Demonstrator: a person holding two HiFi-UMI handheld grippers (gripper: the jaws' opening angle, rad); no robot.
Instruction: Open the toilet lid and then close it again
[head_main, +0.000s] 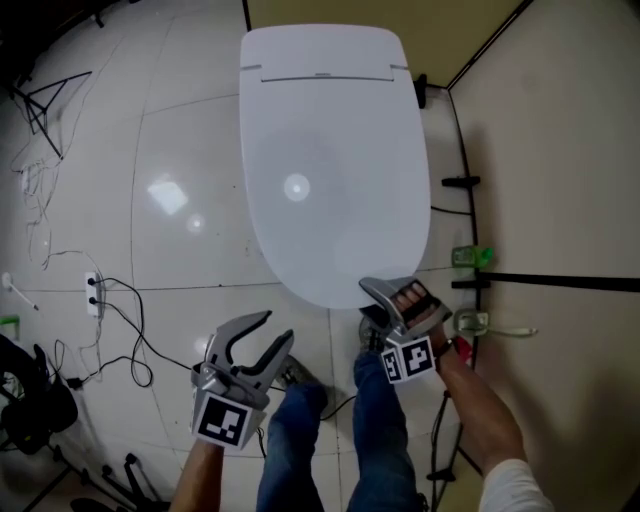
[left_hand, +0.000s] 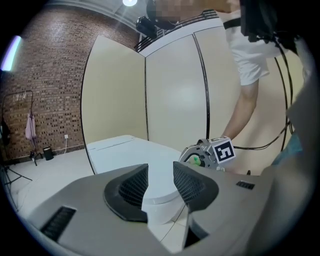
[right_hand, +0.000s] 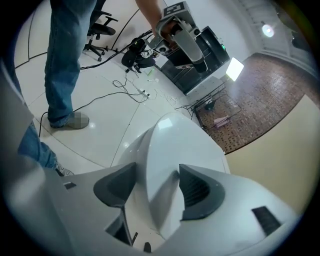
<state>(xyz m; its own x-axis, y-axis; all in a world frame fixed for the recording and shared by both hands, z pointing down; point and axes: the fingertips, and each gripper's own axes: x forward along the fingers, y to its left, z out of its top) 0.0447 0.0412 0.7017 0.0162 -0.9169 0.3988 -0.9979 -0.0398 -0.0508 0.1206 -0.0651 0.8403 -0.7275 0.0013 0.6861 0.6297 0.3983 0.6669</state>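
One shut toilet lid (head_main: 330, 150), right tongs (head_main: 372, 305) apart astride its rim, left tongs (head_main: 278, 328) apart, empty, glossy floor (head_main: 190, 130), beige walls (head_main: 560, 130)

Lid rim: in the head view, the near right edge of the lid (head_main: 330, 150) lies behind the right gripper (head_main: 368, 303).
Toilet front: in the left gripper view, the toilet (left_hand: 161, 200) is partly behind that gripper's pads (left_hand: 192, 185).
Left hand: hidden under the left gripper (head_main: 279, 326); only the forearm (head_main: 200, 475) shows, cut off by the bottom edge.
Legs (head_main: 300, 440): cut off by the bottom edge.
Dark gear (head_main: 30, 400): cut off by the left edge, too dark to name.
Green thing (head_main: 472, 257): too small to tell.
Pink thing (right_hand: 222, 120): too small to tell.
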